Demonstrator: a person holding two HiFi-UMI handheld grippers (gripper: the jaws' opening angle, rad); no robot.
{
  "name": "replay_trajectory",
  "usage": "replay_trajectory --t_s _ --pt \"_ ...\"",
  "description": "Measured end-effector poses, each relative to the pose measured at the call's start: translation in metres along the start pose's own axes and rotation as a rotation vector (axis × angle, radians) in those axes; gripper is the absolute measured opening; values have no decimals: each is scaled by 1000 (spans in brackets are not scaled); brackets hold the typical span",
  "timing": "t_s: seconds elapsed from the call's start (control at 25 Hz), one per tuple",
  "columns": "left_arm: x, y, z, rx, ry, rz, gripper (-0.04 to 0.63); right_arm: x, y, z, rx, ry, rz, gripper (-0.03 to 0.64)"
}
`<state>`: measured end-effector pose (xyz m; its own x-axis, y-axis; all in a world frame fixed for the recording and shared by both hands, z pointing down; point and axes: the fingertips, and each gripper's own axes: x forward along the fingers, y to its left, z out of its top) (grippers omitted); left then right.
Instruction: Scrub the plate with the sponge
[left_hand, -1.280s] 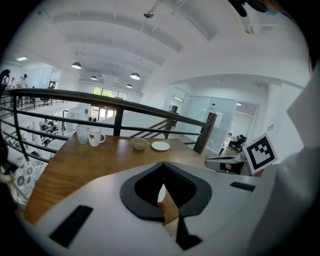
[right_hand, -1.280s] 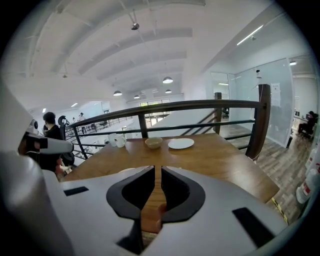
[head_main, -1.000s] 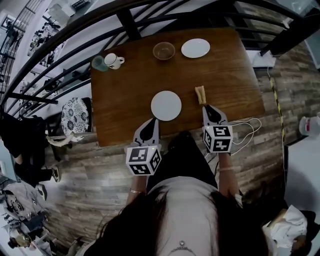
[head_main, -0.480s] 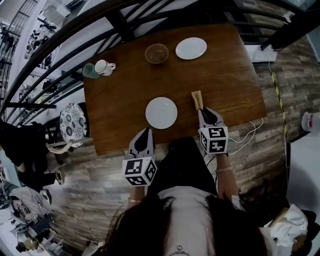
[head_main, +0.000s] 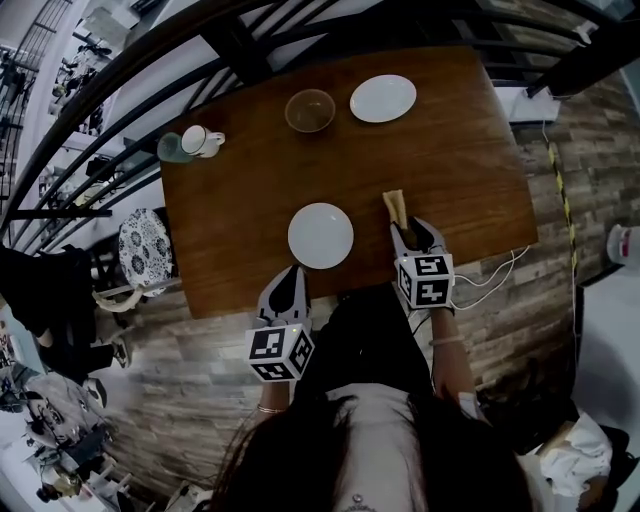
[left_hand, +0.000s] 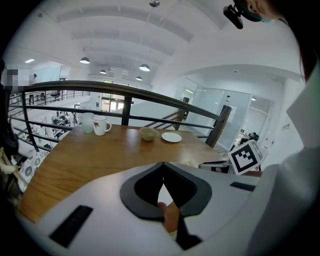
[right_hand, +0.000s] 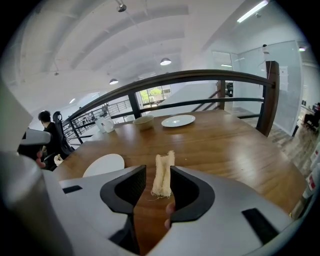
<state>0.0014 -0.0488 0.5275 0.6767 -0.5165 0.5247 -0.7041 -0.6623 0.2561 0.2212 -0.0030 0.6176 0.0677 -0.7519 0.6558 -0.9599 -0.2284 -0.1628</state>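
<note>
One sponge (head_main: 396, 205) (right_hand: 163, 174): a pale, narrow strip lying flat on the table (head_main: 450, 140), just right of the plate. It runs near to far, with its near end between your right jaws.
Right gripper (head_main: 413, 228) (right_hand: 157, 182): jaws spread, having just been opening. The sponge end is between them, but the pads do not appear to press on it.
Step in hand: grasping the sponge. Reach a little farther so the pads cover more than the tip, centre the strip, then close squarely. It looks soft and will likely squash.
Plate (head_main: 320, 236) (right_hand: 103, 165): white and empty, close to the table's near edge.
Left gripper (head_main: 291, 278) (left_hand: 162, 180): jaws pressed together on nothing, at the near edge left of the plate.
Near edge: tight, so scrub with strokes directed far.
Open room: bare wood far and right of the plate. The bowl (head_main: 310, 110), second plate (head_main: 383, 97) and mugs (head_main: 200, 142) stand well apart at the far side.
</note>
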Motion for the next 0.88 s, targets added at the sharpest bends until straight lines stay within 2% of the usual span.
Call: replay_trajectory --t_s 0.32,0.88 --pt "8 4 -3 -7 27 19 9 19 -5 -9 22 43 15 173" --pt "20 6 -4 -17 53 38 9 43 -9 -21 44 109 40 175"
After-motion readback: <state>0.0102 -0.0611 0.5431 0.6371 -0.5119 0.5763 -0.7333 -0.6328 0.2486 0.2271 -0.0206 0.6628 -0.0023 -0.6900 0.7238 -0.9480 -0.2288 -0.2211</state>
